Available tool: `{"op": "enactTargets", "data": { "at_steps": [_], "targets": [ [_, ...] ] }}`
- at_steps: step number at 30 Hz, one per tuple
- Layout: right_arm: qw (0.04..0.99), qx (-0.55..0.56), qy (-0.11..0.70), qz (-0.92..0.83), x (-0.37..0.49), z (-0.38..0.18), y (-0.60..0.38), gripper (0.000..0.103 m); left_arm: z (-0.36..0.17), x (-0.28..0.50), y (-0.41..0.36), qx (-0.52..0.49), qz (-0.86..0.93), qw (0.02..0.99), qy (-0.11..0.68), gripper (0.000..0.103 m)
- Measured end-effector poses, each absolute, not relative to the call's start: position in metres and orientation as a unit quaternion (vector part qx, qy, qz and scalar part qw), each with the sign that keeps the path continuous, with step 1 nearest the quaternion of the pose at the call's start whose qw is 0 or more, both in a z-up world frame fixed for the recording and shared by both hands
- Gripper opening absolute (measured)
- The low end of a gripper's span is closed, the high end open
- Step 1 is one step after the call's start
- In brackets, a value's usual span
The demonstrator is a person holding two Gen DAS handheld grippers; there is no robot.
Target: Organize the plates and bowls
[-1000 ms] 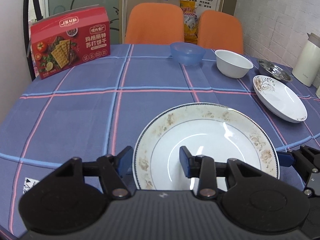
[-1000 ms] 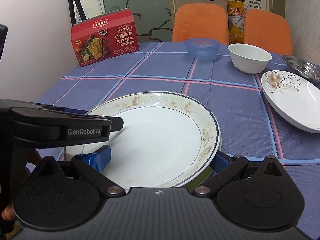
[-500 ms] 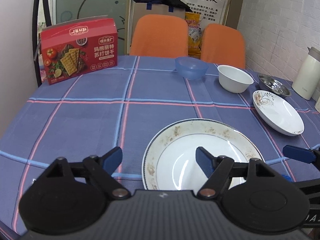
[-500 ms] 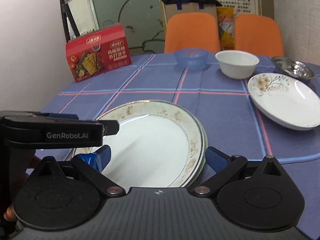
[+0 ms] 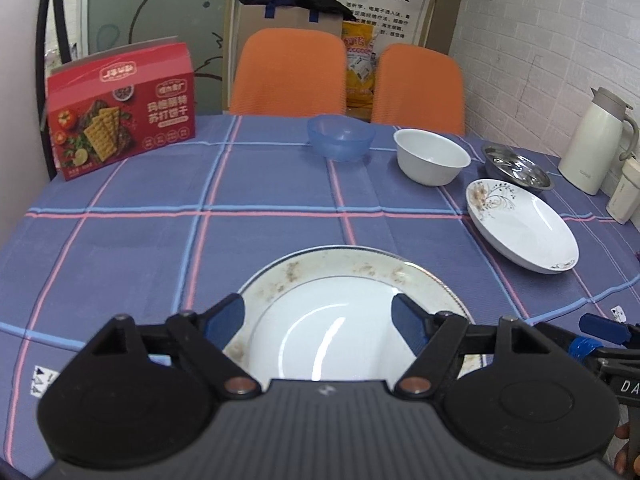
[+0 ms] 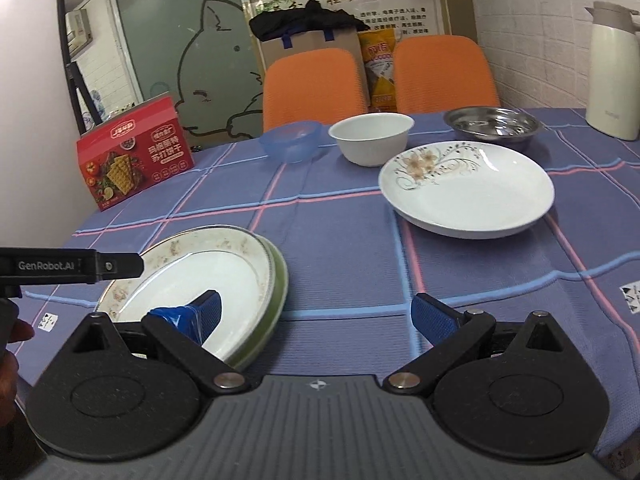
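A gold-rimmed white plate [image 5: 344, 280] lies on a green plate [image 6: 280, 280] at the near edge of the table; it also shows in the right wrist view [image 6: 208, 264]. My left gripper [image 5: 318, 318] is open and empty above its near side. My right gripper [image 6: 316, 314] is open and empty, just right of the stack. A floral white plate [image 6: 468, 188] [image 5: 524, 228] lies to the right. Behind it stand a white bowl [image 6: 372, 138] [image 5: 432, 160], a blue plastic bowl [image 6: 290, 142] [image 5: 340, 136] and a steel dish [image 6: 496, 122] [image 5: 516, 164].
A red cracker box [image 5: 120, 112] stands at the far left of the checked tablecloth [image 5: 140, 232]. A cream thermos jug [image 5: 596, 140] stands at the far right. Two orange chairs [image 5: 288, 72] are behind the table.
Both grippers have let go of the gold-rimmed plate, opened and drawn back. The right gripper has swung to the right, toward the floral plate. The plate stack stays put.
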State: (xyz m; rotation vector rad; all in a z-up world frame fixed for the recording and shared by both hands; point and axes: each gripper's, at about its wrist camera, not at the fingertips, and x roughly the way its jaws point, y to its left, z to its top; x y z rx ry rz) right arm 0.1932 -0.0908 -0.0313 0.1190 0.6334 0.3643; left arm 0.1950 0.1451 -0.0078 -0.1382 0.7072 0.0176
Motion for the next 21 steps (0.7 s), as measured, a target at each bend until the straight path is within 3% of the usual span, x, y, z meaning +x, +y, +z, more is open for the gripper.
{"op": "enactTargets", "data": {
  "at_steps": [11, 21],
  "targets": [
    [0.943, 0.085, 0.307, 0.092, 0.248, -0.034, -0.176, 0.089, 0.0, 0.303, 0.073, -0.051, -0.095, 0.909, 0.402, 0.075],
    [0.929, 0.069, 0.355, 0.076, 0.331, -0.047, -0.204, 0.089, -0.03, 0.416, 0.021, -0.085, -0.146, 0.867, 0.469, 0.074]
  ]
}}
